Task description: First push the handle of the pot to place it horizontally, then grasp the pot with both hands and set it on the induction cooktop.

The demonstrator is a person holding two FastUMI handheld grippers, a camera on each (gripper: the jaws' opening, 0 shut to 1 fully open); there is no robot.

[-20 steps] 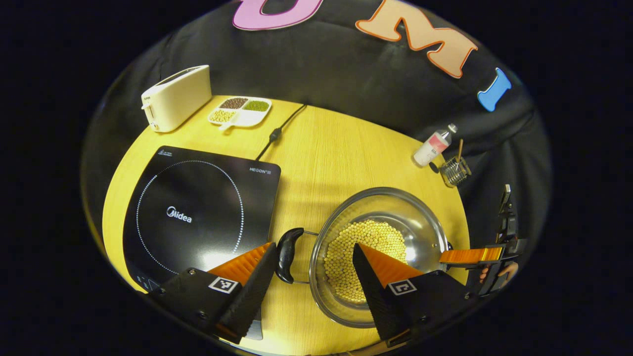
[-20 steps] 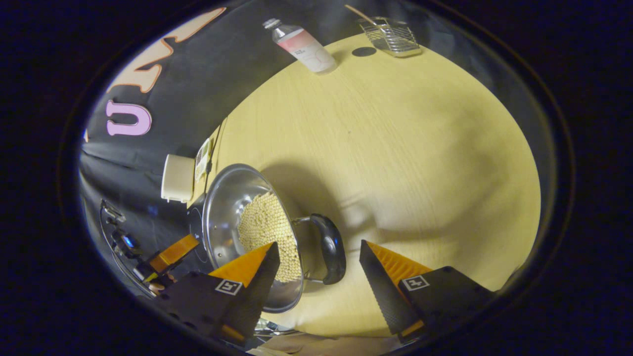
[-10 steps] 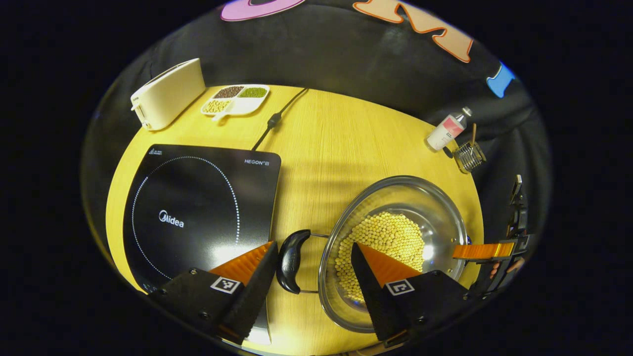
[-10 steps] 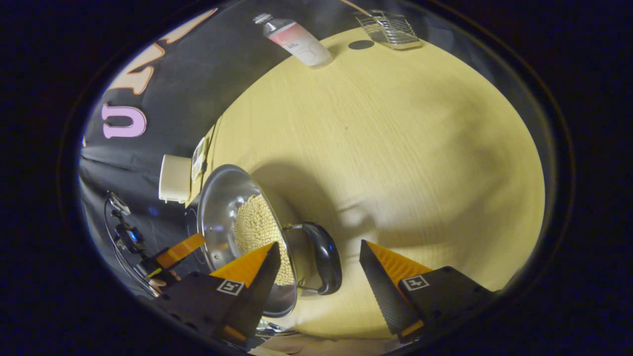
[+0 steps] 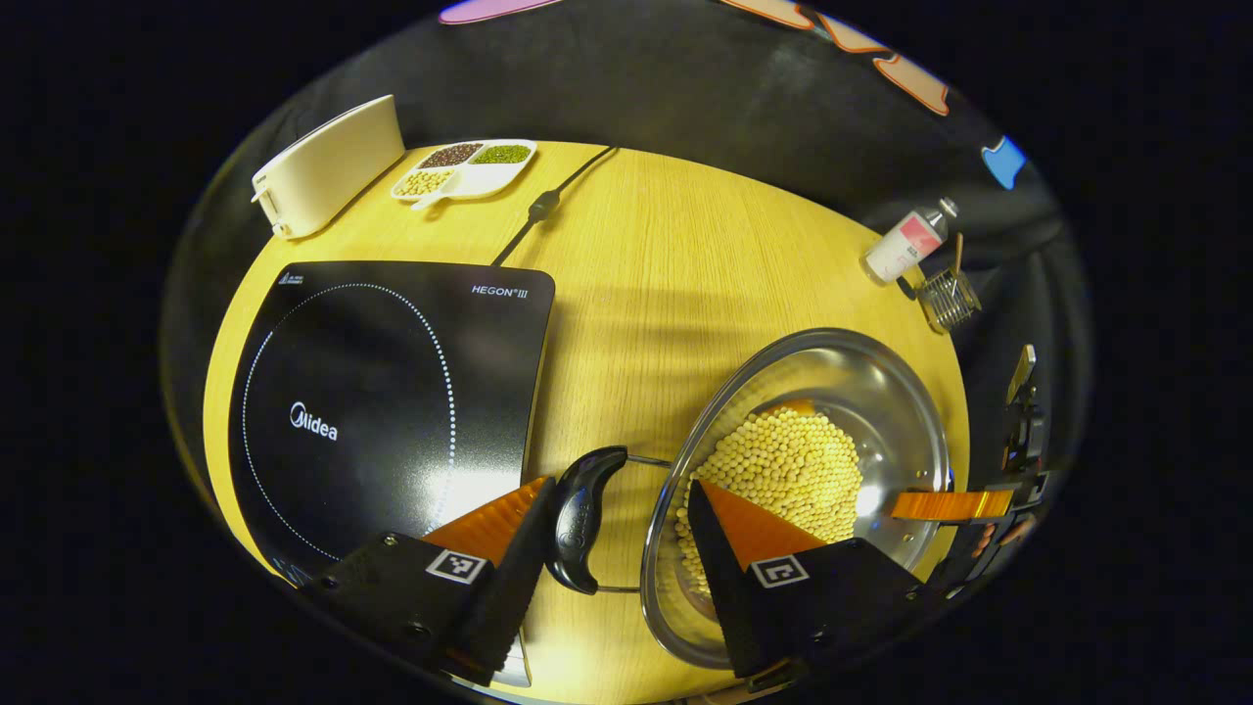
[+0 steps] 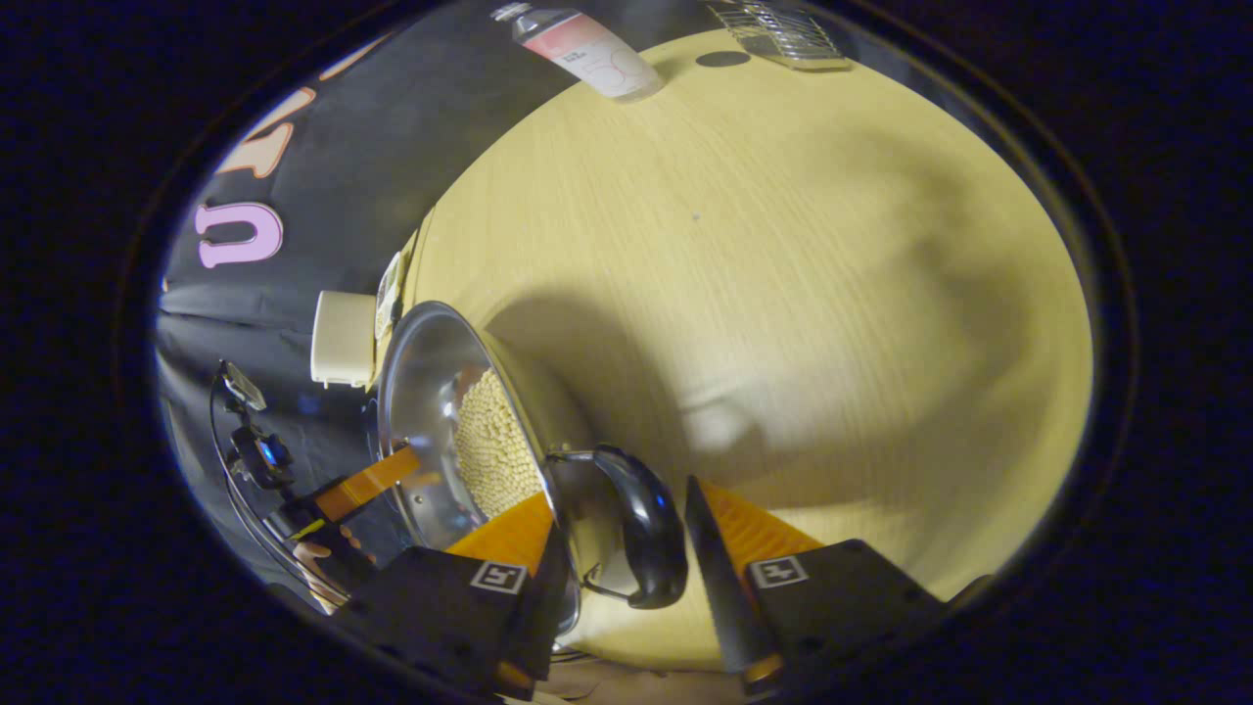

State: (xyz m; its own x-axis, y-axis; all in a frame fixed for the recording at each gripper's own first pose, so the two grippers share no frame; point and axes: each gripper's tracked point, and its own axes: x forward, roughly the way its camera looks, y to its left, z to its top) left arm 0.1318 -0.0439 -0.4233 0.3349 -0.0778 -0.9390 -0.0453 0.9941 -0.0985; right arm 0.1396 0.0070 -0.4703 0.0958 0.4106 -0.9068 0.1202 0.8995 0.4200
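Seemingly bare table (image 5: 636,294) between pot (image 5: 832,392), cooktop (image 5: 392,372).

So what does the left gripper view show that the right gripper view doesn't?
Left gripper view: the cooktop face-on with its dotted ring, the tray with its filled compartments, and the left handle between the left gripper fingers.

Right gripper view: the right handle between the right gripper fingers.

Both: the pot, its beans, the bottle, rack, toaster and table.
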